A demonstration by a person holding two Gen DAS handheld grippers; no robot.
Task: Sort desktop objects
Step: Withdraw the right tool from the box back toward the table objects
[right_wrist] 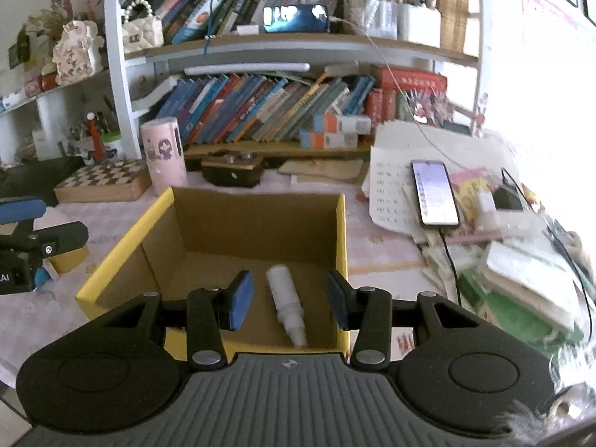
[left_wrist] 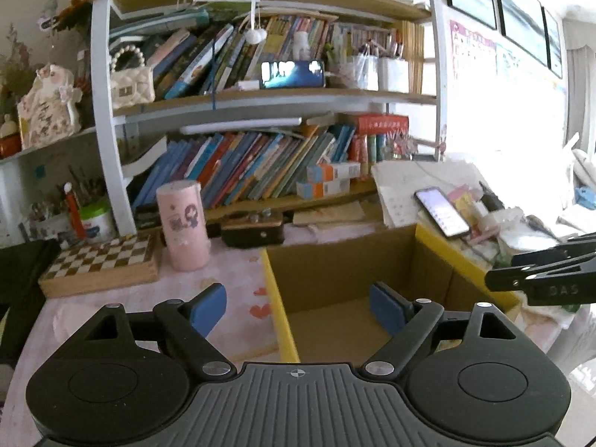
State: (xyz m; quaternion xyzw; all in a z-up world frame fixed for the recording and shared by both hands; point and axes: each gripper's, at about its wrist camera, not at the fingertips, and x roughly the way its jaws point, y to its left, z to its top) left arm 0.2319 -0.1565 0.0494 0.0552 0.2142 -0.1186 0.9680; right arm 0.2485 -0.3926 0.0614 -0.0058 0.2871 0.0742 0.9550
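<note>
**One bottle boxed, the desk far from sorted**

While I held both tongs over the box, only one thing lay in it: a white bottle, flat on the floor near the front wall. The left gripper stood wide and empty. The right gripper was narrower, also empty, the bottle lying loose below. Right of the box, a phone and papers seemed left to sort; behind it a pink cup.

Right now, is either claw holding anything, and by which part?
Nothing is held. Left claw and right claw are both open; the white bottle lies loose in the box.
</note>
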